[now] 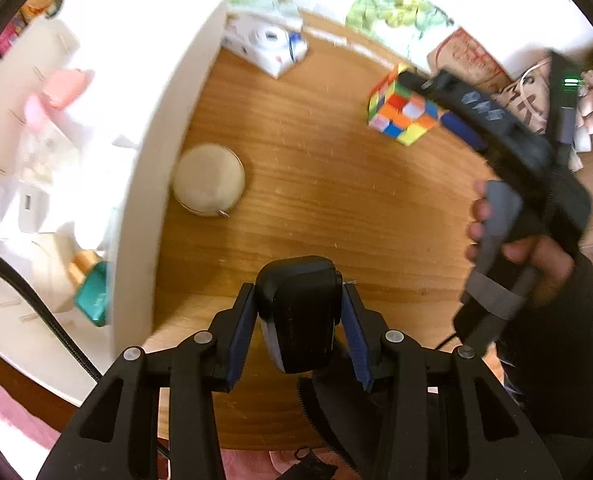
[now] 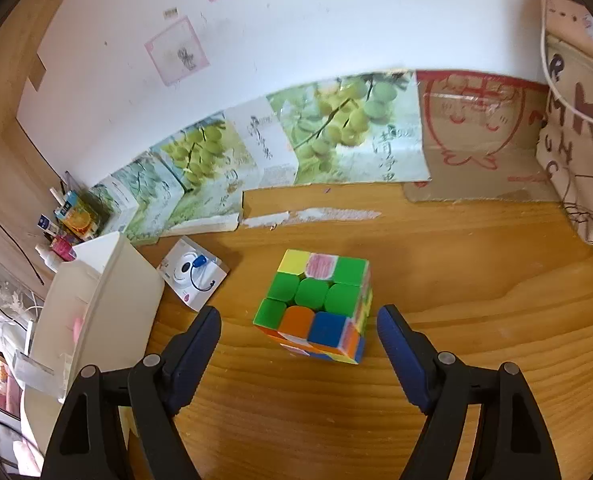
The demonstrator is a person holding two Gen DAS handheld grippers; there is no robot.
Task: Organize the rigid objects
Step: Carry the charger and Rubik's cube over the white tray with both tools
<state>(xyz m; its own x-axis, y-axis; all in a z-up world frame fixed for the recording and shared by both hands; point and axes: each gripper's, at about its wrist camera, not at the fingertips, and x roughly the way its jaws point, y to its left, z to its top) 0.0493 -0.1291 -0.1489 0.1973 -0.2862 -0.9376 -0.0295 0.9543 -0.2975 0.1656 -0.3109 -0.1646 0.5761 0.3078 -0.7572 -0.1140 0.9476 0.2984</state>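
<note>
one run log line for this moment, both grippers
left gripper: shut on black device | right gripper: open, above cube, not touching | cube on table

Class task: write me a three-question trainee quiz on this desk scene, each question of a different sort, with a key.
1. True or false: the left tool grips a black device.
2. The puzzle cube lies: A) on the wooden desk, B) inside the white organizer, C) clamped in the right tool.
3. Fill in: the right tool's jaws are ____.

Key: 1 true; 2 A; 3 open.
</note>
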